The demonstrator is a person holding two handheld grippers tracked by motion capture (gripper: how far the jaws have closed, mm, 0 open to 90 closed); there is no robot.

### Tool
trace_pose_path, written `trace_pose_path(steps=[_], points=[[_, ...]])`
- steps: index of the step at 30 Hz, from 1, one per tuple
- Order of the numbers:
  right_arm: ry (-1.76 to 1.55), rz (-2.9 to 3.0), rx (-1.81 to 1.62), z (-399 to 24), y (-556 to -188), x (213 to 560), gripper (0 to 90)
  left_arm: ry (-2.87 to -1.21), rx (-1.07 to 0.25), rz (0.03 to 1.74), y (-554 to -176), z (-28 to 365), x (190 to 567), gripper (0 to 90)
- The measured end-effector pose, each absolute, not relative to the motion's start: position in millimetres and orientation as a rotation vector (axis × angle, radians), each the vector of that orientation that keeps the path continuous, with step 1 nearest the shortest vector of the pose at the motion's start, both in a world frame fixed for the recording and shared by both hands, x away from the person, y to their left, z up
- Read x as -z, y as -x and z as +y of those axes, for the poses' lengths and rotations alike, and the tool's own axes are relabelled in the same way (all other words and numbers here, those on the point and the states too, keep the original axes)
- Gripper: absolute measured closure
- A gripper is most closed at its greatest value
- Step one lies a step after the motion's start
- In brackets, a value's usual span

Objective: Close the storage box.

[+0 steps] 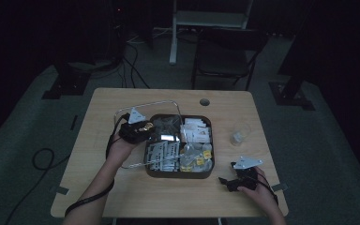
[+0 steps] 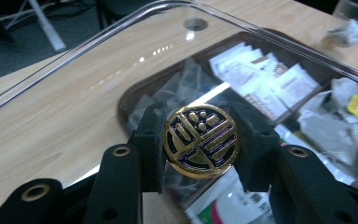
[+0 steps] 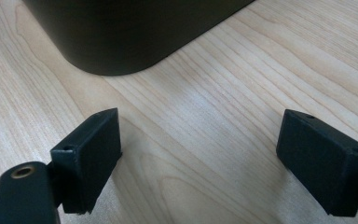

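A dark square box (image 1: 178, 174) of tea bags and sachets stands in the middle of the wooden table. Its clear lid (image 1: 124, 115) hangs tilted over the box's left side, held by a round gold knob (image 2: 200, 140). My left gripper (image 1: 139, 128) is shut on that knob, and in the left gripper view both black pads (image 2: 151, 140) press its sides. Through the lid I see white sachets (image 2: 261, 79) and tea bags. My right gripper (image 1: 225, 182) rests low near the table's front right, open with nothing between its jaws (image 3: 203, 140). The box's dark corner (image 3: 121, 32) lies just ahead of it.
A clear glass (image 1: 239, 133) with a tea bag inside stands to the right of the box. A cable hole (image 1: 204, 101) sits near the table's far edge. A chair (image 1: 225, 51) and a desk frame stand behind the table on a dark floor with cables.
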State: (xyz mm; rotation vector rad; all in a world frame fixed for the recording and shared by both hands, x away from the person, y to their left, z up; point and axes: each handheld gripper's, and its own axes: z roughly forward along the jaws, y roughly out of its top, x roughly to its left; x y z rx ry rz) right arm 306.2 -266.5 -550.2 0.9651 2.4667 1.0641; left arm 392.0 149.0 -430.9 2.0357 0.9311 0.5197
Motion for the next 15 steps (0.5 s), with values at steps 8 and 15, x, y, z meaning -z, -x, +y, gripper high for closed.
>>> trace_pose_path(steps=[8, 15], points=[[-0.966, 2.467, -1.064, -266, -306, 550, 13.4, -2.067, -0.487, 0.871, -392, 129, 434, 60.1], [-0.965, 2.467, -1.064, -266, -306, 550, 13.4, -2.088, -0.472, 0.838, -392, 114, 438, 60.1]])
